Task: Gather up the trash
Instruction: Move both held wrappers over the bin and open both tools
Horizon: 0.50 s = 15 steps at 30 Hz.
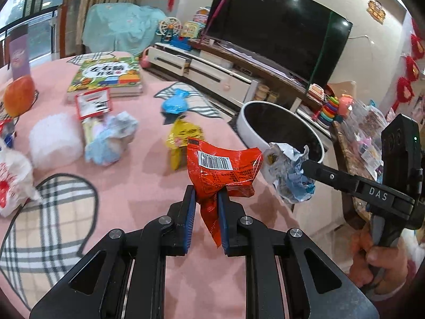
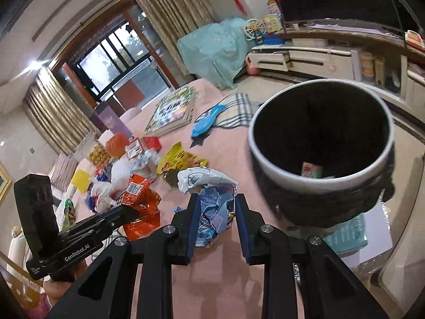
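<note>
My left gripper (image 1: 207, 192) is shut on a red snack wrapper (image 1: 223, 170) and holds it above the pink tablecloth (image 1: 127, 186). My right gripper (image 2: 216, 199) is shut on a crumpled white-and-blue wrapper (image 2: 212, 207), also seen in the left wrist view (image 1: 289, 178), close to the rim of the white trash bin (image 2: 271, 162). The bin (image 1: 247, 125) has a dark inside with a small packet (image 2: 312, 170) at the bottom. A yellow wrapper (image 1: 183, 138), a blue wrapper (image 1: 174, 103) and a crumpled pale wad (image 1: 114, 138) lie on the table.
A picture book (image 1: 106, 75), an orange (image 1: 18, 95), a white plastic bag (image 1: 10, 183) and a white foam lump (image 1: 55, 141) sit on the table. A TV (image 1: 279, 32) on a low cabinet (image 1: 212, 71) stands behind. The bin is off the table's right edge.
</note>
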Each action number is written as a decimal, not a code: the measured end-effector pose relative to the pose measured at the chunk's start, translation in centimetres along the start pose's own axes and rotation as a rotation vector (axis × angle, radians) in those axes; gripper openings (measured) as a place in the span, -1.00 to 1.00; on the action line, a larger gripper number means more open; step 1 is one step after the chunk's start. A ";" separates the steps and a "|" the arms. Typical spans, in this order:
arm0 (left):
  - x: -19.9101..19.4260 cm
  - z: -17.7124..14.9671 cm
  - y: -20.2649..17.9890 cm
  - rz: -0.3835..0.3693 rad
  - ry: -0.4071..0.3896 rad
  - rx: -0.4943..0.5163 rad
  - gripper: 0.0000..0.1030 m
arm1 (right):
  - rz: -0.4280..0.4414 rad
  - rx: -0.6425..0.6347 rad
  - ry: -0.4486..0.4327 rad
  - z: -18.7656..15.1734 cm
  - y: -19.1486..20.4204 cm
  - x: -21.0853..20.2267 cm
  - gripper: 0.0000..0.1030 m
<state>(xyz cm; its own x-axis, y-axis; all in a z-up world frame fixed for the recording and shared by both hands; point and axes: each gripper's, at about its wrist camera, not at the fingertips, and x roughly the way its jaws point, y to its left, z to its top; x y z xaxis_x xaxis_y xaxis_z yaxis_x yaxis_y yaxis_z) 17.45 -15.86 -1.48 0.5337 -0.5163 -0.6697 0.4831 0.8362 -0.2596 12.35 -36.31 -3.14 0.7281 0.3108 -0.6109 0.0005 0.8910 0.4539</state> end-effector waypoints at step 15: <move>2.5 3.6 -4.8 -0.033 0.000 0.071 -0.71 | -0.092 0.057 -0.085 3.3 -5.2 -3.1 -0.48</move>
<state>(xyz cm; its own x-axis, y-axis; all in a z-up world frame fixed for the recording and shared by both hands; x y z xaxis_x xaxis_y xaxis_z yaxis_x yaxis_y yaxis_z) 18.98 -21.81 0.62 0.5167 -0.5436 -0.6615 0.5485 0.8034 -0.2318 12.38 -43.04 -1.45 0.7785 0.1974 -0.5957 0.1071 0.8935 0.4361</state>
